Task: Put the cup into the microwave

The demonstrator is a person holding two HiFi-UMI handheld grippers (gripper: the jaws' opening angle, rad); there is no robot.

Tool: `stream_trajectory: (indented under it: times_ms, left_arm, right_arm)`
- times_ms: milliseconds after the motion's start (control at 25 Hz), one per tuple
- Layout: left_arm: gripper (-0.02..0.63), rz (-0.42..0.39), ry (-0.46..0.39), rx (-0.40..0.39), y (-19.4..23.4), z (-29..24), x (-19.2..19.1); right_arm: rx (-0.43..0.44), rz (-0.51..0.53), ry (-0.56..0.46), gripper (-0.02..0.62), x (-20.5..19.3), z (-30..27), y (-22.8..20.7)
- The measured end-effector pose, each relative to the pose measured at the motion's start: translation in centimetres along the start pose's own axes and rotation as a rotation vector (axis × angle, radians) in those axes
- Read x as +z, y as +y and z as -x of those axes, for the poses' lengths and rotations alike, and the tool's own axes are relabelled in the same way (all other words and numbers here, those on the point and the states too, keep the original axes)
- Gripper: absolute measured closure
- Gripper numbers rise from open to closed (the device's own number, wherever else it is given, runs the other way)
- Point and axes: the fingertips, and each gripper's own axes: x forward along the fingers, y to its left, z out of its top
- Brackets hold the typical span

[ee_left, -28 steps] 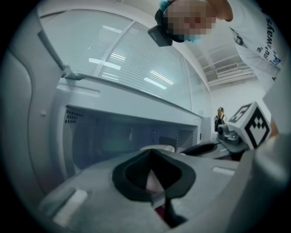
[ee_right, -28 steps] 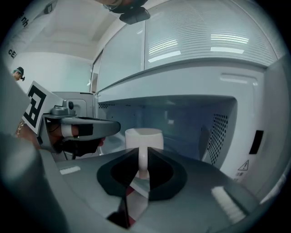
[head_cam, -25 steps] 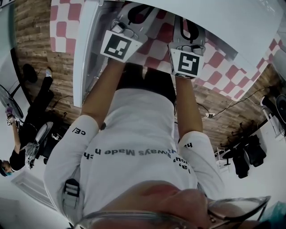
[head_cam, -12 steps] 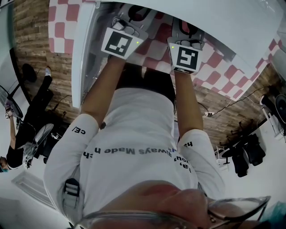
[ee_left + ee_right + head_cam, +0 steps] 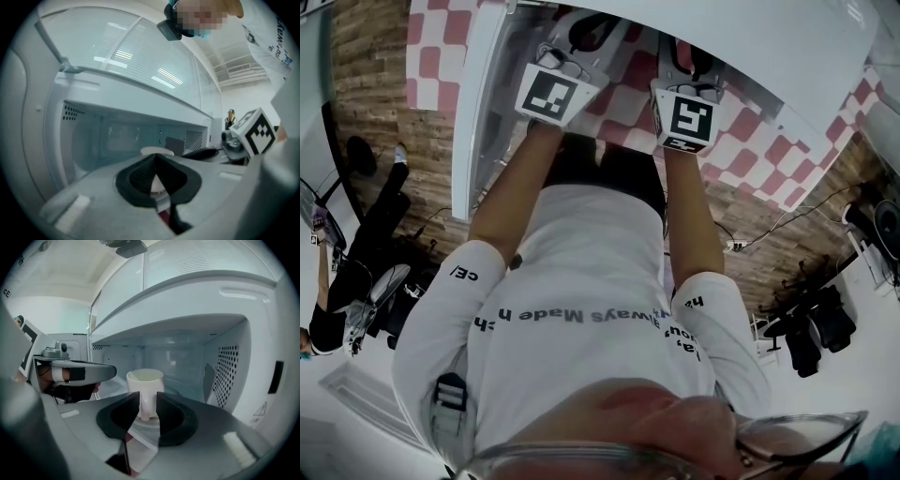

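Your right gripper [image 5: 148, 404] is edging slightly further forward than a second ago, clamping the handle of the cup [image 5: 145, 379] just ahead inside the microwave [image 5: 234, 366], while your left gripper [image 5: 154, 161] is idling closed and empty alongside; setting down, then loosening and backing straight out, is likely coming next.

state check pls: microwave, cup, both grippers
microwave: door open.
cup: upright, inside the microwave, handle facing out.
right gripper: jaws closed on the cup's handle.
left gripper: jaws together, holding nothing.
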Motion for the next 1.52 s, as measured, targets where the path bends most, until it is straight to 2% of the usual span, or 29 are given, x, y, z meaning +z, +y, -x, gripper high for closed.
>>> stream_trajectory:
  times_ms: [200, 480, 840, 1040, 1240, 1520]
  left_arm:
    - [0.603, 0.009, 0.027, 0.012, -0.6, 1.2, 0.6]
    - [0.603, 0.011, 0.052, 0.007, -2.8, 3.6, 2.6]
    - [0.603, 0.01, -0.001, -0.006, -5.8, 7.6, 9.6]
    - [0.603, -0.013, 0.013, -0.011, -7.7, 9.1, 14.1]
    - [0.603, -0.043, -0.025, -0.047, -10.3, 11.1, 18.4]
    - [0.603, -0.055, -0.028, -0.048, -11.9, 13.3, 22.2]
  right_arm:
    - [0.001, 0.008, 0.004, 0.484, 1.0, 1.8, -0.2]
    - [0.046, 0.021, 0.005, 0.52, 3.5, 6.0, 0.9]
    - [0.097, 0.016, -0.056, 0.534, 10.1, 12.9, 2.8]
    - [0.13, 0.031, -0.108, 0.541, 15.1, 16.0, 3.8]
    - [0.157, 0.025, -0.135, 0.546, 18.7, 19.2, 4.6]
    - [0.191, 0.037, -0.164, 0.552, 23.1, 23.0, 5.9]
